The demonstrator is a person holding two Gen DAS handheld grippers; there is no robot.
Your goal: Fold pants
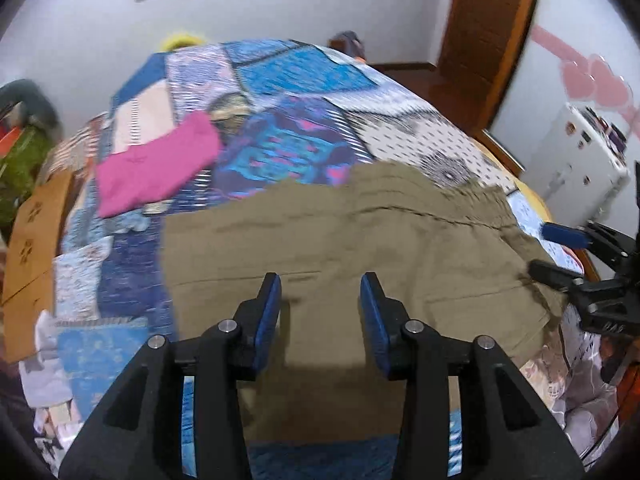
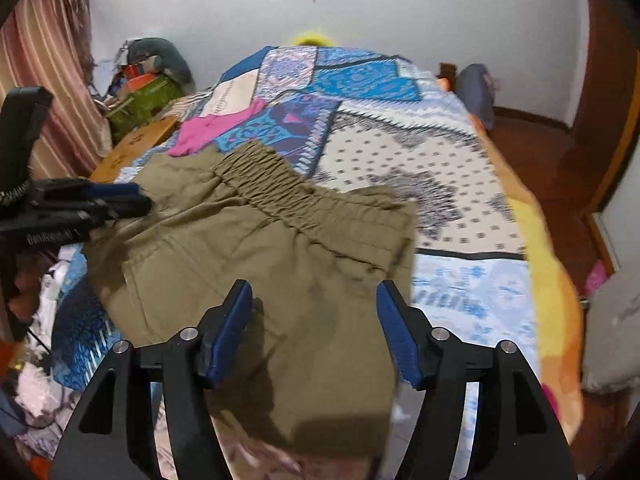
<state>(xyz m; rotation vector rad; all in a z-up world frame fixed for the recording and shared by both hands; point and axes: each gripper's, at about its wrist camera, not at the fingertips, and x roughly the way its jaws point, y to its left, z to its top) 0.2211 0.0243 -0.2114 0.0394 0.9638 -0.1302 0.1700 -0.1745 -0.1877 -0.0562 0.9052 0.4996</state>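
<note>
Pants (image 2: 256, 240) in olive cloth lie spread on the bed (image 2: 460, 184), over its patchwork cover of blue, white and purple. In the right wrist view we see their gathered elastic waistband on the far side, running from near the middle of the bed toward the right, and the body of the garment reaching back toward us under the tools. A pink garment (image 1: 156, 168) lies farther up the bed, just beyond the pants and to the left.

We hold our left tool (image 1: 320, 286) above the olive cloth with its blue-padded jaws spread; fabric shows in the gap between them, but the pads pinch nothing. Our right tool (image 2: 314, 294) likewise hangs over the pants near their right edge, its jaws spread wider and gripping nothing. Whether either tool's tips touch the cloth below we cannot tell.

Each tool shows in the other's view: the right one at the right edge of the left wrist view, just over the pants' edge, and the left one at the left edge of the right wrist view.

A wooden door frame (image 1: 492, 32) stands past the bed.
</note>
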